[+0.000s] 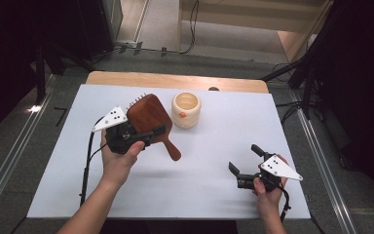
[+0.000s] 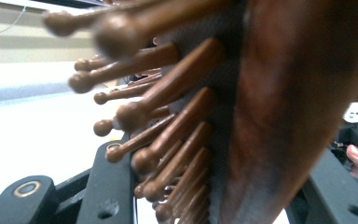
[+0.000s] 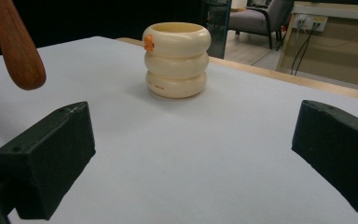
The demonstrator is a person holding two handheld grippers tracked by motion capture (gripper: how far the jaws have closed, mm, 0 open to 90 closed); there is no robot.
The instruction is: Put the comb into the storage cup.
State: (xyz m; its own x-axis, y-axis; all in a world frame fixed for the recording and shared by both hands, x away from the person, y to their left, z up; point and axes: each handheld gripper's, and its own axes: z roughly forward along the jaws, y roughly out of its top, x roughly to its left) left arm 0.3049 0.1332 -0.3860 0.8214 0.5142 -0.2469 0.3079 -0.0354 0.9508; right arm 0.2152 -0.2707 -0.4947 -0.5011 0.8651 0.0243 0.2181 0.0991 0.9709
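- Tongs first: the left gripper is clamped on a wooden hairbrush, jaws pressing either side of the head where it narrows to the handle, and holds it lifted above the table; the right gripper stands wide, nothing between its jaws.
- Largest, the table, under a pale grey sheet, carries everything; a strip of bare wood shows along its far edge.
- Left of the cream pot, and just beside it, hangs the hairbrush, its flat back turned up and toward the camera, its handle slanting down toward the person's side.
- Seen along the left gripper's jaws, the brush's wooden pins with rounded tips stick out sideways from a dark cushion.
- Well apart from the cream pot, toward the near right of the table, the right gripper is held low over the sheet.
- Its own view looks straight at the cream pot, which stands upright: three stacked rings, open top, a small orange knob near the rim.
- Handle tip of the hairbrush hangs left of the pot there.
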